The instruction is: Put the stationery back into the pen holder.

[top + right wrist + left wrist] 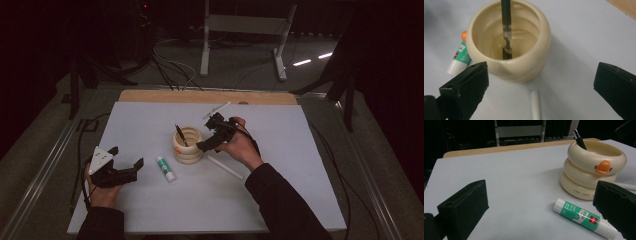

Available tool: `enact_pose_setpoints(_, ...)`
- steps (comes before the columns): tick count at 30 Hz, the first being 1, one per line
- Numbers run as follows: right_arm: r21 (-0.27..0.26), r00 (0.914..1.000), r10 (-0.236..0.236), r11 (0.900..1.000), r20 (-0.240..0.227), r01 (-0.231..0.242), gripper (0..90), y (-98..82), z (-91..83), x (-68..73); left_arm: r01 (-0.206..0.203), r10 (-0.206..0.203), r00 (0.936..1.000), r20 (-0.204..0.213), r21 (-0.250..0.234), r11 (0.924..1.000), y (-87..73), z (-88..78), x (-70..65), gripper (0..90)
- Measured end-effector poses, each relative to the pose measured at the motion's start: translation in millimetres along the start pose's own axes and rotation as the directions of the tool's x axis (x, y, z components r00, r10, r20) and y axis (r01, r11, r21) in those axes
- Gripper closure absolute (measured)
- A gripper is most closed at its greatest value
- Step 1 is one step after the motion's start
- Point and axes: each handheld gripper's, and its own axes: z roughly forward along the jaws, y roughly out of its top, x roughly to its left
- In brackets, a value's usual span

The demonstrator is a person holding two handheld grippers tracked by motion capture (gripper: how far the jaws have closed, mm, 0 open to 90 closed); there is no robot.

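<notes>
Black pen (180, 135) is already in the cream holder (188, 146) at counter (280, 190) center. Left to go: glue stick (166, 168) at its 7 o'clock, white pen (225, 167) at 4. My right hand-held gripper (210, 135) sits beside the holder, jaws wide, empty; left hand-held gripper (126, 156) wide too, idle.

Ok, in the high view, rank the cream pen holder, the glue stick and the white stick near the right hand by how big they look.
1. Cream pen holder, clearly the largest.
2. White stick by the right hand, longest of the other two but very thin.
3. Glue stick, shorter but thicker; these two are close, so their order is unsure.
</notes>
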Motion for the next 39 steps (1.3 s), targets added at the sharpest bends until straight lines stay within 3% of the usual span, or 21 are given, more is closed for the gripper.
enact_pose_setpoints(17,0.085,0.9984,-0.045,0.995,0.034,0.042,0.0,-18.7,3.2,-2.3,0.002,-0.002,1.0000,-0.001,0.001,1.0000,-0.3,0.2,-0.2,0.3)
enact_pose_setpoints(31,0.194,0.9979,-0.064,0.979,0.012,0.061,0.3,-38.1,16.4,-1.1,0.007,-0.007,1.0000,-0.002,0.002,1.0000,-0.9,0.5,0.5,0.3)
enact_pose_setpoints(35,0.223,0.9986,-0.051,0.973,-0.013,0.053,10.3,-42.7,20.8,-1.6,0.007,-0.007,1.0000,-0.003,0.005,1.0000,-1.0,0.9,0.8,0.4)
enact_pose_setpoints(39,0.263,0.9986,-0.053,0.964,-0.002,0.051,24.4,-47.1,27.4,-1.5,0.009,-0.009,0.9999,-0.004,0.004,0.9999,-1.1,0.7,1.0,0.4)
